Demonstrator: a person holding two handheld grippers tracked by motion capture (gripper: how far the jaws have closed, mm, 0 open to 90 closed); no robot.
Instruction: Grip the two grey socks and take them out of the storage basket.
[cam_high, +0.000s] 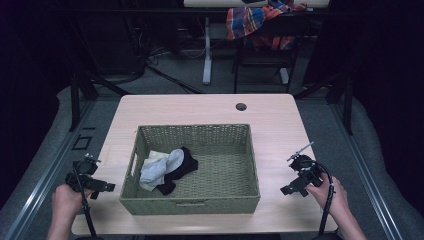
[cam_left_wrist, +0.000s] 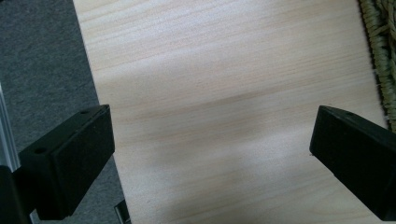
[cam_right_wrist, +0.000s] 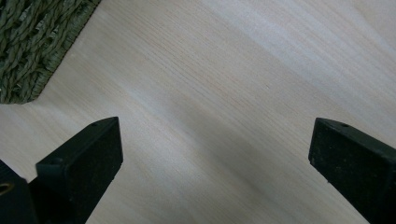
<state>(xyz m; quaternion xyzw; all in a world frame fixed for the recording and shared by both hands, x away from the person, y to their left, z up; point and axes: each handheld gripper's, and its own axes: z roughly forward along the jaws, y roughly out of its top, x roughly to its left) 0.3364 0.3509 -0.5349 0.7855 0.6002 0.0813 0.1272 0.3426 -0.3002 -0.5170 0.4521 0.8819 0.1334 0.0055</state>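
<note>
A green woven basket (cam_high: 245, 165) stands in the middle of the pale wooden table (cam_high: 200, 107). Inside it, toward its left side, lie a pale grey sock (cam_high: 159, 167) and a black sock (cam_high: 184, 169), bunched together. My left gripper (cam_high: 100, 187) hovers over the table's left edge, beside the basket's left wall (cam_left_wrist: 380, 51), jaws wide apart and empty (cam_left_wrist: 212, 144). My right gripper (cam_high: 292, 189) is held right of the basket, open, with bare wood between its jaws (cam_right_wrist: 215, 149). The basket's corner (cam_right_wrist: 32, 46) shows at the upper left of the right gripper view.
A round cable hole (cam_high: 241, 106) sits near the table's far edge. Grey carpet (cam_left_wrist: 42, 70) lies beyond the left edge. Behind the table stand a chair with a plaid cloth (cam_high: 255, 22) and a white desk leg (cam_high: 207, 55).
</note>
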